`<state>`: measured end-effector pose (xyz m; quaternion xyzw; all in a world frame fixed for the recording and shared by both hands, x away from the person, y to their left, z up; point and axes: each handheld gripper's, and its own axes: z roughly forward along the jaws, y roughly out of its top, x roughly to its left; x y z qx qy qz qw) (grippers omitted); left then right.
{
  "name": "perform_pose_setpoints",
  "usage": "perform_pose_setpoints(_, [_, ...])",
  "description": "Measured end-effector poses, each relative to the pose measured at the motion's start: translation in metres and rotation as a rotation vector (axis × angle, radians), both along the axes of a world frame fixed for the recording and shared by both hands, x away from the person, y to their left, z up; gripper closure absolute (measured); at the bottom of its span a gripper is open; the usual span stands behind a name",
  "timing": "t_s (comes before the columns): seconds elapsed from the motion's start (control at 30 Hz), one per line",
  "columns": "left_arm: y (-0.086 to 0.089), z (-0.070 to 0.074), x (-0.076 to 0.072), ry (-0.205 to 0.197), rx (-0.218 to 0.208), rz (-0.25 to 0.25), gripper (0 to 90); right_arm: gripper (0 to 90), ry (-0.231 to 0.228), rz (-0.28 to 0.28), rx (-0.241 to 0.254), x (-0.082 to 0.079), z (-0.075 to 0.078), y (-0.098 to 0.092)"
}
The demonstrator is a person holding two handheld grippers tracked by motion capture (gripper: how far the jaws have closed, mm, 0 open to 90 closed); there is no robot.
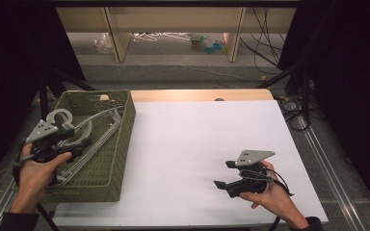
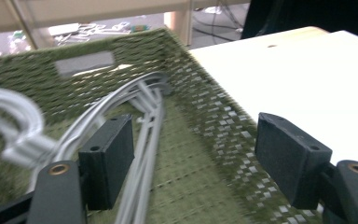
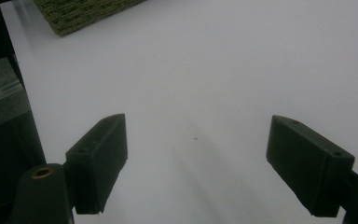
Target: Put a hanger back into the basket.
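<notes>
A white table top (image 1: 192, 159) on pale wood stands in a dark room. At its left, the left gripper (image 1: 72, 142) hangs wide open, holding nothing, over a green woven basket (image 1: 120, 139) of grey plastic hangers (image 2: 144, 140). The right gripper (image 1: 224, 174), equally wide and empty, hovers above the near right.

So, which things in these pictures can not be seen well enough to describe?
- Hangers in the green basket: the high view leaves their count unclear, since they overlap and the left tool covers part.
- Hanger hook: blurred in the left gripper view.
- Clutter on the floor behind the table: too small in the high view.
</notes>
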<state>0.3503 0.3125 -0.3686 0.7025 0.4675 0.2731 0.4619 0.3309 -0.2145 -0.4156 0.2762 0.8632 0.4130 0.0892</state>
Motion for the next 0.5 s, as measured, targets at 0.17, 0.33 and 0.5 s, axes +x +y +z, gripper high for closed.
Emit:
perform_pose_setpoints(0.17, [-0.023,0.001,-0.005,-0.032,-0.017,-0.075,26.6,21.1,-0.002,-0.002,0.005,0.000,0.000,0.000])
perform_pose_setpoints(0.33, [-0.039,0.002,-0.008,-0.056,-0.031,-0.124,24.8,20.6,-0.011,-0.008,0.008,0.000,-0.001,0.001])
perform_pose_setpoints(0.5, [-0.053,0.002,-0.012,-0.076,-0.052,-0.159,23.5,20.2,-0.017,-0.003,0.016,-0.001,-0.001,0.001])
